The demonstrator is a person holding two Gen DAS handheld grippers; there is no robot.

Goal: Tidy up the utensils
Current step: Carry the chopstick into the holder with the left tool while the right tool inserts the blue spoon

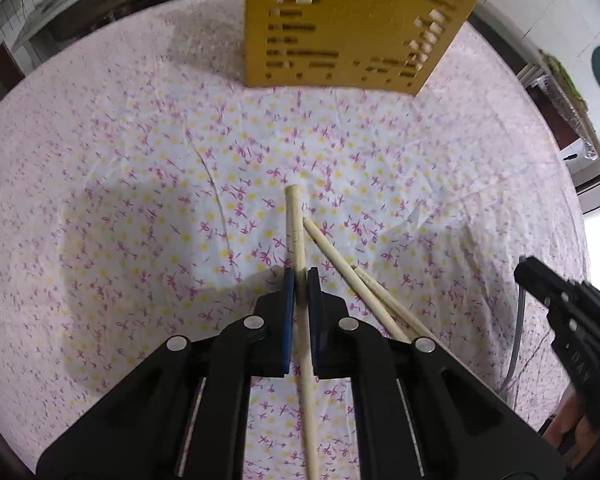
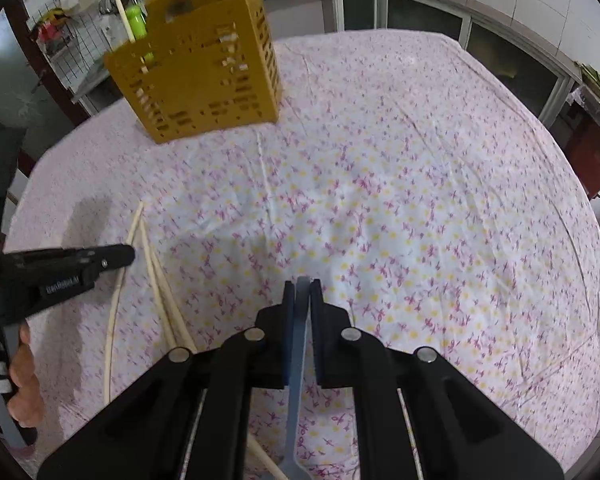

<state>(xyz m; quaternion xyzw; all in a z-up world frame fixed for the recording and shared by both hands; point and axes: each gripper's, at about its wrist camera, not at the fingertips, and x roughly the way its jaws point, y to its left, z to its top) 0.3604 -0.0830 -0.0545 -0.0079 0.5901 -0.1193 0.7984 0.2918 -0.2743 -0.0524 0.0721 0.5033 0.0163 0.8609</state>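
Both grippers are loaded. The left gripper (image 1: 299, 280) is clamped on a wooden chopstick (image 1: 296, 236), its blunt end pointing toward the yellow slotted utensil holder (image 1: 340, 32) at the far side of the floral tablecloth (image 1: 140, 184). Two loose chopsticks (image 1: 364, 292) lie just right of it, nearer than the holder. The right gripper (image 2: 302, 285) pinches a blue-grey flat handle (image 2: 298, 344), probably a fork; its head is hidden. To do this well, I'd judge: lift, tip upright, then lower into the holder's open top, clear of the chopsticks already standing inside. Both tools sit low, angled forward toward the holder.
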